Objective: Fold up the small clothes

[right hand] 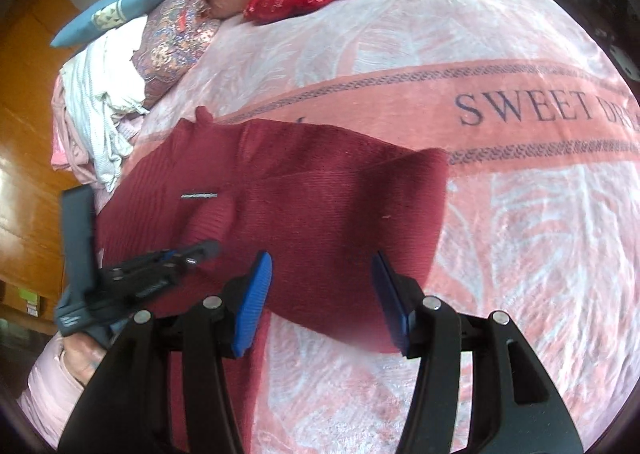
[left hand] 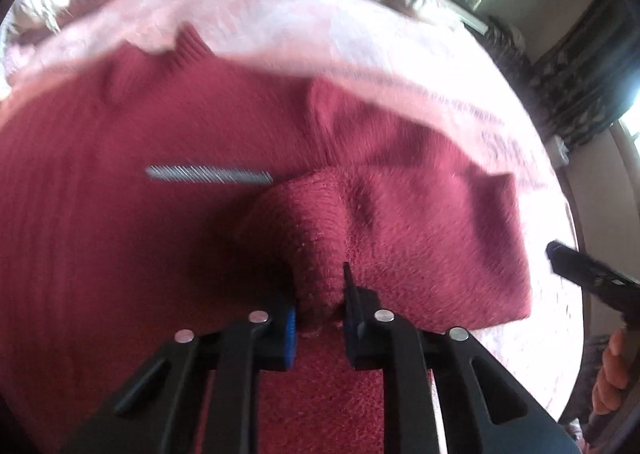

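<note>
On pink blanket [right hand: 520,234], one maroon sweater [right hand: 304,194], left tool [left hand: 320,294] seemingly pinching it, right tool [right hand: 320,294] agape

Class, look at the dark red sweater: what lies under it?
The sweater lies on a pink blanket printed "SWEET DR...", which shows all around it. Whatever the blanket carries directly beneath the sweater is covered.

Maroon sweater [right hand: 304,206] on pink blanket [right hand: 520,254]

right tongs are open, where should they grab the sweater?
Judging by the pose, take the sweater at its free corner on the blanket, coming in from the right. That edge lies flat and clear, away from the left tongs pinching the cuff.
</note>
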`<action>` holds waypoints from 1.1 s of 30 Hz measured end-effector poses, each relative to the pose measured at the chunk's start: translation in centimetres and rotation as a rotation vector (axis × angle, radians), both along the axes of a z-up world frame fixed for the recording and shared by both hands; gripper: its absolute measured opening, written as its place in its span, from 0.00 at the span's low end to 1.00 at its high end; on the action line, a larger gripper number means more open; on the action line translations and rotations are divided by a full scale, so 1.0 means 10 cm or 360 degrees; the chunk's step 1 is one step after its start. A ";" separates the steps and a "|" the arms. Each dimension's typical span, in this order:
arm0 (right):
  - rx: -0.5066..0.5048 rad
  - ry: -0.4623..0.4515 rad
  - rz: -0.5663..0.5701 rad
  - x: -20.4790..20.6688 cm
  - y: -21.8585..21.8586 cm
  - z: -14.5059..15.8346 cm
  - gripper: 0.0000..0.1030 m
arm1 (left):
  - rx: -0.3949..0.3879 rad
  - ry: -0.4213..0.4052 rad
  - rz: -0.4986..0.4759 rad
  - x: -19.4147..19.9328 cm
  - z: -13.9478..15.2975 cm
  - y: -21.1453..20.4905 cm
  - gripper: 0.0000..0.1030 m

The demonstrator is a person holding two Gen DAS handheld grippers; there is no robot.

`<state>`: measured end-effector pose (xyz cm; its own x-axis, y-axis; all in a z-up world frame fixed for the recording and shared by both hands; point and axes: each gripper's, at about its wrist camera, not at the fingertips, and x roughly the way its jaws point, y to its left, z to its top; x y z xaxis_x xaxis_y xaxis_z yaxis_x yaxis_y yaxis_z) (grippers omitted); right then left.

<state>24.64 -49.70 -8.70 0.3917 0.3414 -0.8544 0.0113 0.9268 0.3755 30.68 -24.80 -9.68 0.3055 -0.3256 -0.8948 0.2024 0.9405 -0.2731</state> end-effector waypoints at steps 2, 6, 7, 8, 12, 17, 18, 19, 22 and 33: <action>-0.0007 0.0010 0.0000 0.02 0.02 -0.02 0.52 | 0.0010 -0.0104 0.0030 0.00 0.19 0.14 0.16; 0.0000 0.0031 0.0011 0.08 0.13 -0.07 0.52 | 0.0043 -0.0276 0.0068 0.02 0.52 0.52 0.16; 0.0001 0.0035 0.0020 0.10 0.18 -0.08 0.52 | 0.0054 -0.0314 0.0090 0.06 0.58 0.67 0.16; 0.0003 0.0040 0.0030 0.12 0.22 -0.08 0.52 | 0.0064 -0.0340 0.0114 0.11 0.62 0.79 0.16; 0.0010 0.0064 0.0075 0.19 0.43 -0.13 0.52 | 0.0136 -0.0405 0.0233 0.19 0.72 1.31 0.16; 0.0041 0.0122 0.0145 0.29 0.75 -0.27 0.52 | 0.0244 -0.0424 0.0392 0.26 0.63 2.02 0.16; 0.0054 0.0134 0.0153 0.31 0.81 -0.30 0.52 | 0.0251 -0.0407 0.0399 0.28 0.59 2.12 0.17; 0.0071 0.0148 0.0165 0.34 0.88 -0.33 0.52 | 0.0255 -0.0388 0.0417 0.29 0.52 2.22 0.17; 0.0066 0.0204 0.0181 0.43 1.07 -0.46 0.52 | 0.0244 -0.0322 0.0449 0.39 0.35 2.36 0.18; -0.0060 0.0358 0.0055 0.48 0.96 -0.66 0.12 | 0.0538 -0.0281 0.0450 0.41 0.15 2.62 0.48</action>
